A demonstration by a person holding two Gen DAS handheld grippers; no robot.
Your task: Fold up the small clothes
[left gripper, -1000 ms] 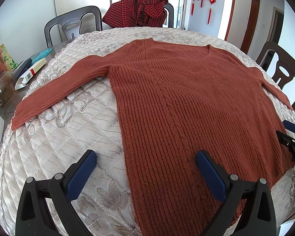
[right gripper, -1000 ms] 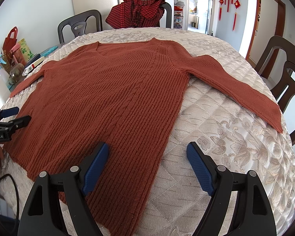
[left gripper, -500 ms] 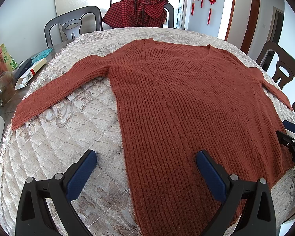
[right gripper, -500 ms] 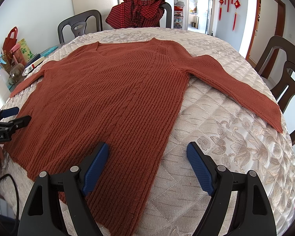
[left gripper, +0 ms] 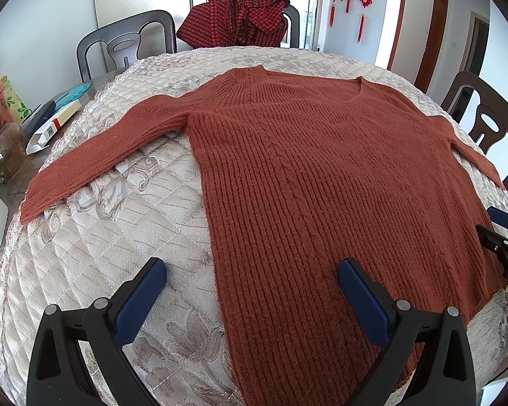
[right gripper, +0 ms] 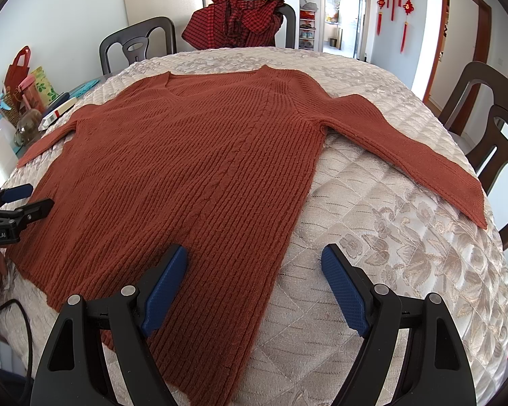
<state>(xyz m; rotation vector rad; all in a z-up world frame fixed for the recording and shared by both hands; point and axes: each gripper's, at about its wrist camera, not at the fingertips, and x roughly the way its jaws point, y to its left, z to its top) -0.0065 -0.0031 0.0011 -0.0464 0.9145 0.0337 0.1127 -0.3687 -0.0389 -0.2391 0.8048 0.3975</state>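
A rust-red ribbed sweater lies flat and spread on the quilted beige table cover, both sleeves stretched outward, neckline at the far side. My left gripper hovers open over the sweater's near left hem edge, one blue pad above the cover and one above the knit. My right gripper hovers open over the near right hem edge in the same way. Nothing is held. Each gripper also shows at the side of the other's view: the right gripper, the left gripper.
A red checked garment hangs over a far chair. Dark chairs ring the table. Boxes, a glass jar and bags crowd the left side beyond the cover.
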